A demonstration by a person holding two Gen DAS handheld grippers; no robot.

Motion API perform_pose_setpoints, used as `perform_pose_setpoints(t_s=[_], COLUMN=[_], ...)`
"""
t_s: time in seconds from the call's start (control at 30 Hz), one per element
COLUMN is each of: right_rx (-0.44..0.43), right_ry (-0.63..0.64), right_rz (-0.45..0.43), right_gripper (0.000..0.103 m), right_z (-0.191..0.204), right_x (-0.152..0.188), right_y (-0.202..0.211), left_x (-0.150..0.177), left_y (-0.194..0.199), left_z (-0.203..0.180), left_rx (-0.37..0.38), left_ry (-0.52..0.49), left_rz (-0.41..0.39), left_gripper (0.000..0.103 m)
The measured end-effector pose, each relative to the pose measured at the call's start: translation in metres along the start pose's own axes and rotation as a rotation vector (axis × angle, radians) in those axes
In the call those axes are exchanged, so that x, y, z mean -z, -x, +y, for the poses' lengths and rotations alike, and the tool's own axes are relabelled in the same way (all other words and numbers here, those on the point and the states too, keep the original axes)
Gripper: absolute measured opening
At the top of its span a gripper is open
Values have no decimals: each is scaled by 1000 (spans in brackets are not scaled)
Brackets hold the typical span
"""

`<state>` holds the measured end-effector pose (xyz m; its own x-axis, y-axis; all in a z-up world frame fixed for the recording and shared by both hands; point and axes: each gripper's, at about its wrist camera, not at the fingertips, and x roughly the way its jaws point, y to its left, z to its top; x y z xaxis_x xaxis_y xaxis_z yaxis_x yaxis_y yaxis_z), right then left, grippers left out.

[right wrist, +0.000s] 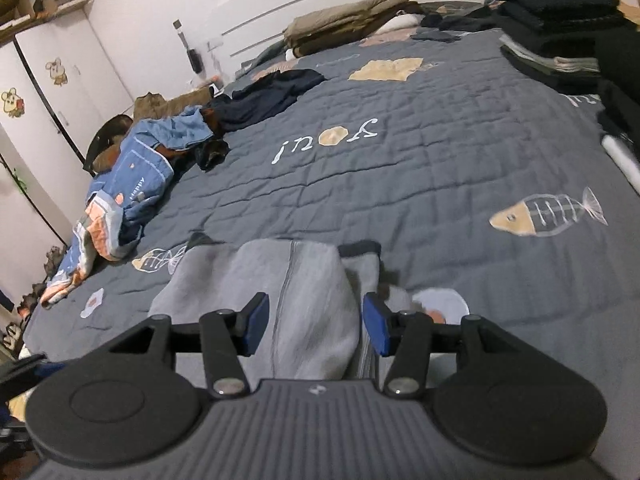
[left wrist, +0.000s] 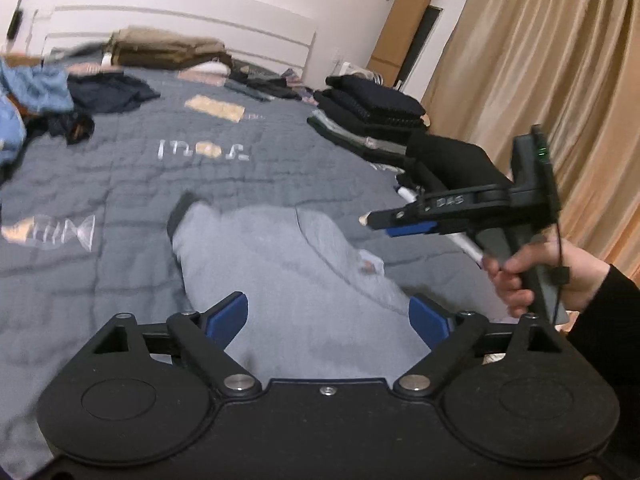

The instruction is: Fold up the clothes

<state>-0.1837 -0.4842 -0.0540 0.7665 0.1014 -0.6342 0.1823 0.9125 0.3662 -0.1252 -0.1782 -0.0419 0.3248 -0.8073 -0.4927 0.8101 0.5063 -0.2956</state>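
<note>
A grey quilted bedspread (right wrist: 420, 168) is covering the whole bed, stitched with fish-skeleton patches and pale lettering. A light grey garment (left wrist: 288, 280) is lying on it at the near edge, partly folded over on itself, with a dark cuff showing at one end.

The left gripper (left wrist: 328, 316) is hovering just above that garment, its blue pads spread wide with nothing pinched between them. The right gripper (right wrist: 316, 328) is hanging over the garment too, its jaws standing partly apart with the grey cloth seen between them, and the pads are not pressing on it. In the left wrist view a hand (left wrist: 532, 276) in a dark sleeve is gripping the right gripper's handle.

Along the right side of the bed a stack of folded dark clothes (left wrist: 372, 116) is sitting neatly. Toward the left side, a blue patterned piece (right wrist: 132, 184) is lying crumpled beside a dark navy garment (right wrist: 264, 96). Near the white slatted headboard (left wrist: 180, 32), an olive-brown folded bundle (right wrist: 344, 24) is resting.

Tan curtains (left wrist: 540, 60) are hanging at the right of the room, with a tall cardboard roll (left wrist: 404, 20) leaning against the wall beside them. White wardrobe doors (right wrist: 52, 92) with cartoon mouse stickers are standing at the left.
</note>
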Motion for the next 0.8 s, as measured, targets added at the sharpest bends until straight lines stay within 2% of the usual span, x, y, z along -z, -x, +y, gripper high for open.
perform_pose_setpoints(t_s=[0.07,0.17,0.23,0.5,0.63,0.8], right_rx=[-10,-44,-37,-54,-61,-57], right_ry=[8,18,34,28,32,25], right_rz=[-7,-5,6,8,4,4], right_gripper=[51,52,52,52,53,56], right_z=[-2,-6,-7,-18,-19,-21], right_x=[-4,-7,-8,-15,-13,-9], right_y=[-8,-18,-25,-42,-50,-62], left_x=[-7,-13,-16,-36,-32,-25], left_y=[-5,-17,-26,-61,-67,-63], left_z=[-1,6,9,14,23,38], left_rx=[-18,-5,-10,40,79,78], left_ry=[-29,-13,-8,-11,18,44], left_rz=[-14,-6,9,10,4,-4], left_gripper=[93,93,93,93,93,93])
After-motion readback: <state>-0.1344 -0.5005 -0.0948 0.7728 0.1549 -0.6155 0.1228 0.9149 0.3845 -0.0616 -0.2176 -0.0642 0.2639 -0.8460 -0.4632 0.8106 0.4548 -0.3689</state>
